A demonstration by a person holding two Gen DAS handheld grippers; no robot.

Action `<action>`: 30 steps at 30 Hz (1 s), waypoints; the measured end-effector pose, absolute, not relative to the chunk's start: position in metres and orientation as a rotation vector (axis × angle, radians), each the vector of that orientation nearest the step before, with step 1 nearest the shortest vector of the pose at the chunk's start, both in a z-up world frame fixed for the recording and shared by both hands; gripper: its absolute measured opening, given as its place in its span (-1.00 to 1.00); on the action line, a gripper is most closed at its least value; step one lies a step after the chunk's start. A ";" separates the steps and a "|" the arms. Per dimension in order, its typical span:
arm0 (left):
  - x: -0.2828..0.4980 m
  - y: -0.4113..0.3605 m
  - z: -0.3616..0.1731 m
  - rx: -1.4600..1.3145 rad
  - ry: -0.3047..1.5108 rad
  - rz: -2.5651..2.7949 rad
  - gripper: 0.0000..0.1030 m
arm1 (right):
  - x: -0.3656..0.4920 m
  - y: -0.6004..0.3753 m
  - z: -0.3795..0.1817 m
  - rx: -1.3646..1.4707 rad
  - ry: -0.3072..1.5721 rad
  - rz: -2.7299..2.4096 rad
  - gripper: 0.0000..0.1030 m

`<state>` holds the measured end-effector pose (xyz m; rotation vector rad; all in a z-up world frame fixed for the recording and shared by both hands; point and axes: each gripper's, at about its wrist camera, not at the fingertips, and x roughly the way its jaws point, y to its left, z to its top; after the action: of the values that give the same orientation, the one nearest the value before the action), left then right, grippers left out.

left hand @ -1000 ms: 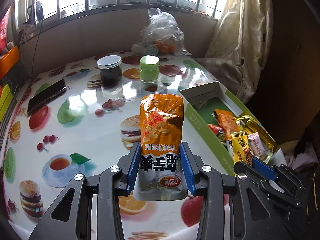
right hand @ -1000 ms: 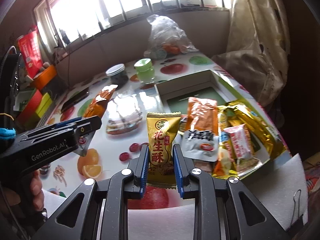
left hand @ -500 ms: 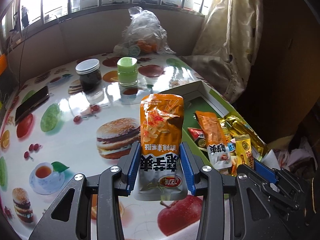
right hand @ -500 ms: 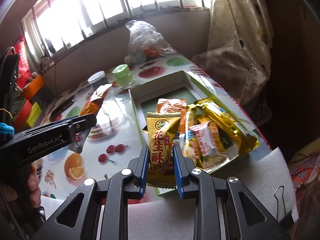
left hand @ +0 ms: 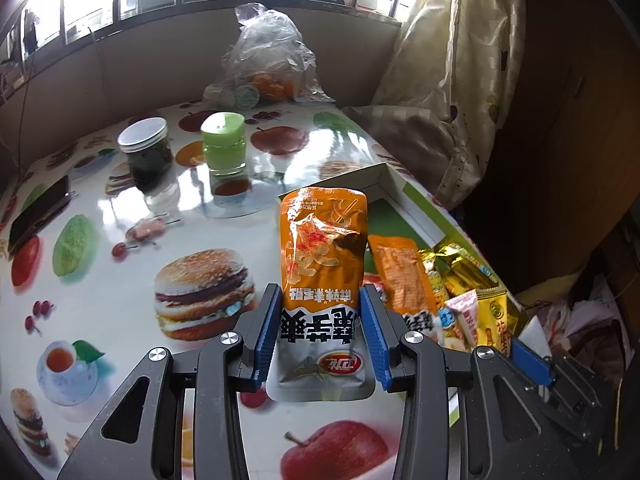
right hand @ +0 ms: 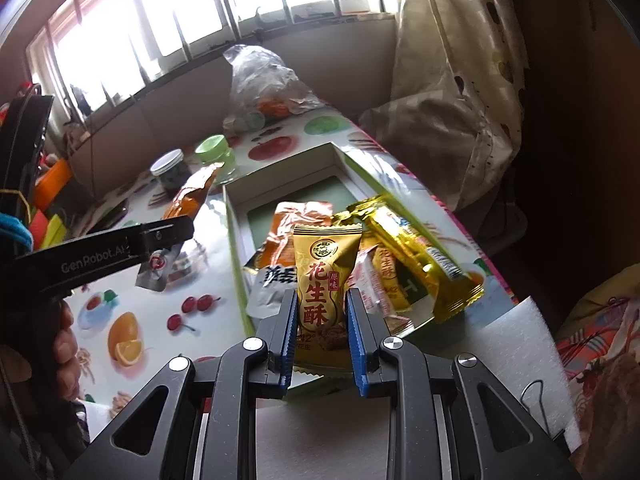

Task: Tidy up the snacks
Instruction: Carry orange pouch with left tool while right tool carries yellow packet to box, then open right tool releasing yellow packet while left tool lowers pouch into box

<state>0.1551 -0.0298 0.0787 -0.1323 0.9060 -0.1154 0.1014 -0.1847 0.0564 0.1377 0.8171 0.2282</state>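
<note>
Left wrist: left gripper [left hand: 322, 340] grasping orange pouch [left hand: 324, 264]; right gripper [right hand: 322, 328] grasping yellow packet [right hand: 324, 288]

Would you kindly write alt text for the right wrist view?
The right claw grips a yellow peanut-crisp candy packet over a green-edged box of snacks. At left, the left claw holds an orange snack pouch above the fruit-printed table.

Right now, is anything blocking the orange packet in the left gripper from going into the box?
Nothing visible blocks it. The orange packet is clamped in the left gripper above the table's edge beside the box. The box's far end is bare; snacks fill the near end, where the right gripper holds a yellow candy.
</note>
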 end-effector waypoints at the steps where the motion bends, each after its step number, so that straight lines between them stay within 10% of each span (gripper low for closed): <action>1: 0.157 -0.031 0.078 -0.135 0.908 -0.118 -0.20 | 0.102 -0.186 0.056 0.137 0.819 0.227 -0.57; 30: 0.200 -0.058 0.047 -0.120 0.996 -0.147 -0.16 | 0.130 -0.184 0.038 0.101 0.824 0.229 -0.56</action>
<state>0.2001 -0.0584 0.0466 -0.1201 0.9962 -0.1473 0.1295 -0.1843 0.0385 0.1011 0.8241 0.2285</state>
